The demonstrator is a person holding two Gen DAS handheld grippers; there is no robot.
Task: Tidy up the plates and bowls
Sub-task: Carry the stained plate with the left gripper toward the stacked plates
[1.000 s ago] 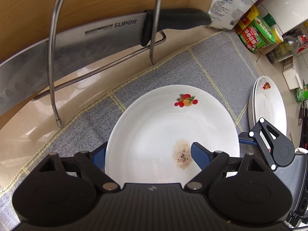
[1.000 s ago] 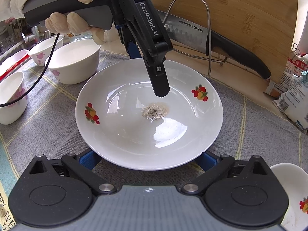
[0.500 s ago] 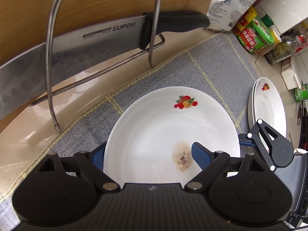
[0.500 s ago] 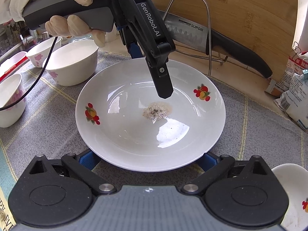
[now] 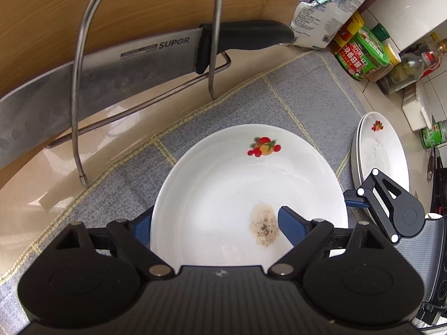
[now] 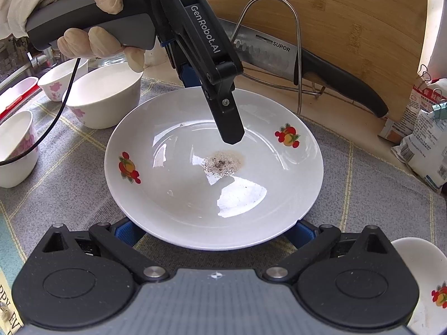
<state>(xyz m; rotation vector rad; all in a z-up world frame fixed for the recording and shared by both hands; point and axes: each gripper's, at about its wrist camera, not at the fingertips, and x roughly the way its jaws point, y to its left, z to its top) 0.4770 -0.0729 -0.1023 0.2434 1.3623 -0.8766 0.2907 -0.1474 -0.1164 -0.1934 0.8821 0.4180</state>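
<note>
A white plate with fruit decals and a brown speckled stain (image 5: 245, 195) (image 6: 212, 173) is held above the grey checked cloth (image 5: 293, 89). My left gripper (image 5: 212, 223) is shut on the plate's rim, one finger over it and one under; it also shows in the right wrist view (image 6: 206, 97). My right gripper (image 6: 215, 231) is open, its blue fingers under the plate's near edge; it also shows in the left wrist view (image 5: 354, 198). A stack of matching plates (image 5: 380, 150) lies at the right. White floral bowls (image 6: 103, 95) stand at the left.
A wire rack (image 5: 145, 64) holds a large SUPOR knife (image 5: 139, 64) against a wooden board (image 6: 349, 11) behind the plate. Bags, jars and bottles (image 5: 360, 53) crowd the far right corner. Another decorated dish (image 6: 421, 279) sits by my right gripper.
The plate has risen and shifted slightly toward the right gripper, held by the left gripper. The right gripper stays open under its edge.
</note>
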